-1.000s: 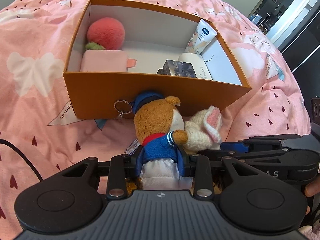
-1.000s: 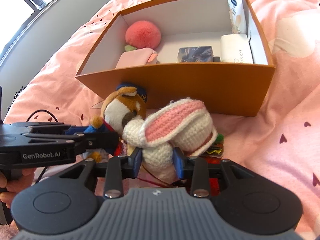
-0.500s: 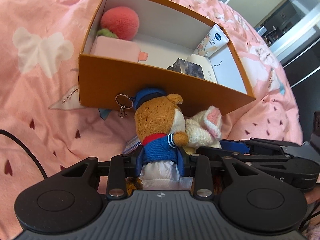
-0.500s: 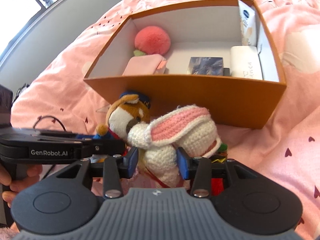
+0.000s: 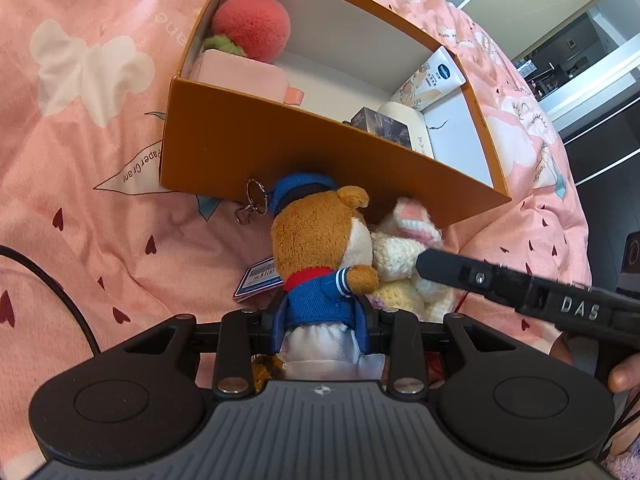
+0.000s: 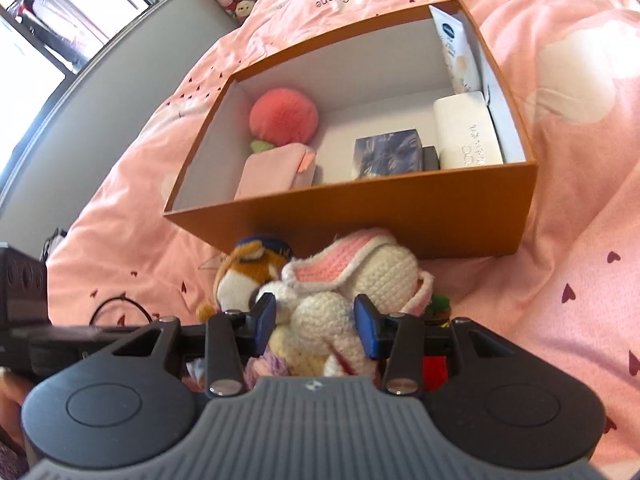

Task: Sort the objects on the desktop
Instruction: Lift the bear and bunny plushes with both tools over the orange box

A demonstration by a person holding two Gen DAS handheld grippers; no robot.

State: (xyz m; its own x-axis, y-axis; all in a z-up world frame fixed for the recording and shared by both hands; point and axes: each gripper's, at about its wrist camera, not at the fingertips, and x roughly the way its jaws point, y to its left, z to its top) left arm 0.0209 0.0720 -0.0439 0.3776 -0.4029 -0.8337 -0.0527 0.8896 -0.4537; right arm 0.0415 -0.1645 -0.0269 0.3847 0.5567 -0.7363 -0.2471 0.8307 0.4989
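Note:
A brown plush bear point(image 5: 316, 236) in a blue sailor suit stands in front of the orange box point(image 5: 280, 152), and my left gripper point(image 5: 322, 312) is shut on its blue jacket. Leaning on its right side is a cream crochet rabbit point(image 5: 400, 256) with pink ears. In the right wrist view the rabbit point(image 6: 384, 268) sits between the blue pads of my right gripper point(image 6: 316, 316). Those jaws stand apart and do not visibly press on it. The bear's face point(image 6: 240, 276) shows to the left of the rabbit. The right gripper's black finger point(image 5: 480, 280) reaches in beside the rabbit.
The box point(image 6: 380, 216) holds a pink pompom peach point(image 6: 284, 116), a pink pouch point(image 6: 272, 172), a dark patterned box point(image 6: 388, 152), a white case point(image 6: 466, 132) and a cream tube point(image 6: 456, 52). A black cable point(image 5: 48, 284) crosses the pink bedcover at left. A key ring point(image 5: 254, 200) hangs off the bear.
The right gripper's pads have spread away from the rabbit they squeezed a second ago. Both views have rolled, so the box looks more tilted. The left grip on the bear is unchanged.

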